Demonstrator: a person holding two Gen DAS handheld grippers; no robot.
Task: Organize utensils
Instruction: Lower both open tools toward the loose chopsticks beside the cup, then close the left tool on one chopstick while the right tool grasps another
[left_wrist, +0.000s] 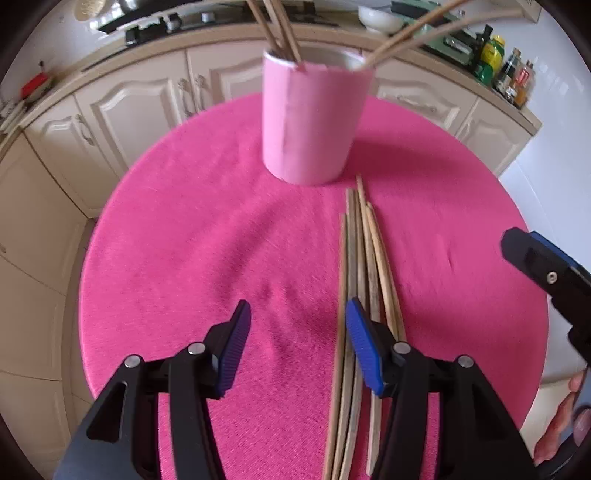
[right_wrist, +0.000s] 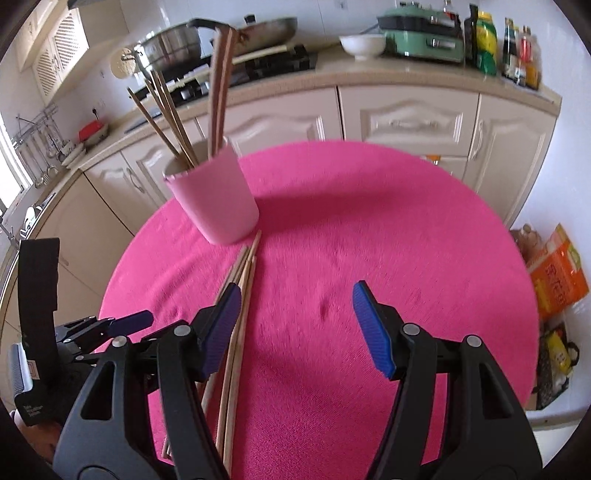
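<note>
Lying on a round table with a bright pink cloth (left_wrist: 192, 236) is a bunch of loose wooden chopsticks (left_wrist: 360, 266), side by side, with their thin tips near the bottom of a pink cup (left_wrist: 312, 122). The cup stands upright near the far side of the table, and more chopsticks stick up out of it (right_wrist: 218, 96), leaning different ways. The left gripper (left_wrist: 297, 334) hangs over the cloth with its two blue pads wide apart and nothing between them. Its right pad (left_wrist: 364, 347) is just over the left side of the loose chopsticks, but you cannot tell if it touches them. The right gripper (right_wrist: 293, 319) is also wide apart, with only pink cloth showing in the gap. Its left pad (right_wrist: 221, 328) is over the right side of the same bunch. So the chopsticks lie between the two grippers, and neither one holds any. A hand (left_wrist: 561, 417) shows at the right edge of the left wrist view. Behind the table are cream cupboards (right_wrist: 410, 118), a stove with a big pan (right_wrist: 266, 27), a white bowl (right_wrist: 362, 46), a green cooker (right_wrist: 424, 35) and some bottles (right_wrist: 517, 51).
</note>
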